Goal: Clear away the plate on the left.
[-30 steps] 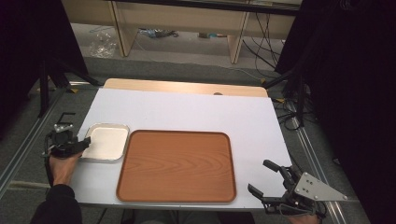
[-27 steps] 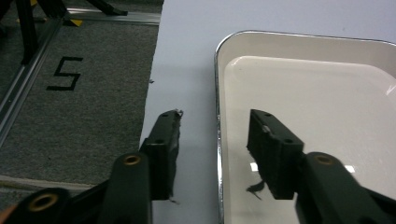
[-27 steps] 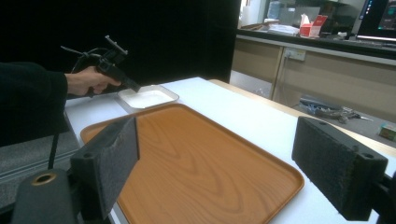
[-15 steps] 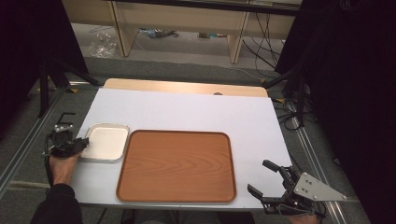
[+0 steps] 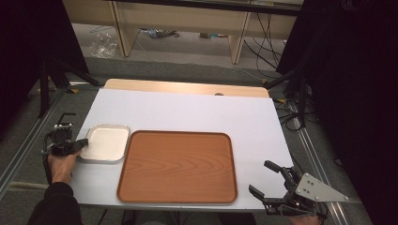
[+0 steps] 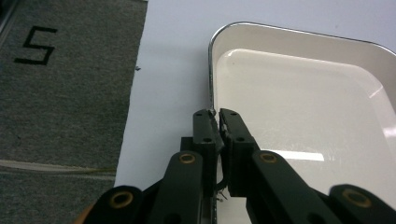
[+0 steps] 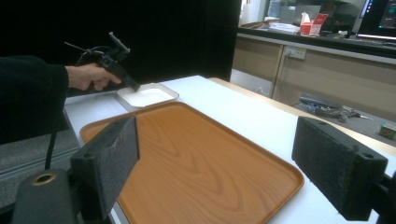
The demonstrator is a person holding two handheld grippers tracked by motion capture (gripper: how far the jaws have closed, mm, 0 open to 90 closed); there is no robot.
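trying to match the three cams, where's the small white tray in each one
High view: the small white tray lies at the left, beside the wooden tray.
Left gripper view: it fills the right side; the left gripper is shut on its rim.
Right gripper view: upper left, far off, beyond the wooden tray.
Shared landmark: the left gripper at its edge.

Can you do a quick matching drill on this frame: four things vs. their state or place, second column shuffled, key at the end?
Things:
1. left gripper
2. right gripper
3. white tray
4. wooden tray

States or places:
a. jaws wide apart, nothing between them
b. bare, in the middle of the table
c. just been closing, jaws now pinching a rim
d. at the table's left side, held by its rim

Pairs: 1-c, 2-a, 3-d, 4-b
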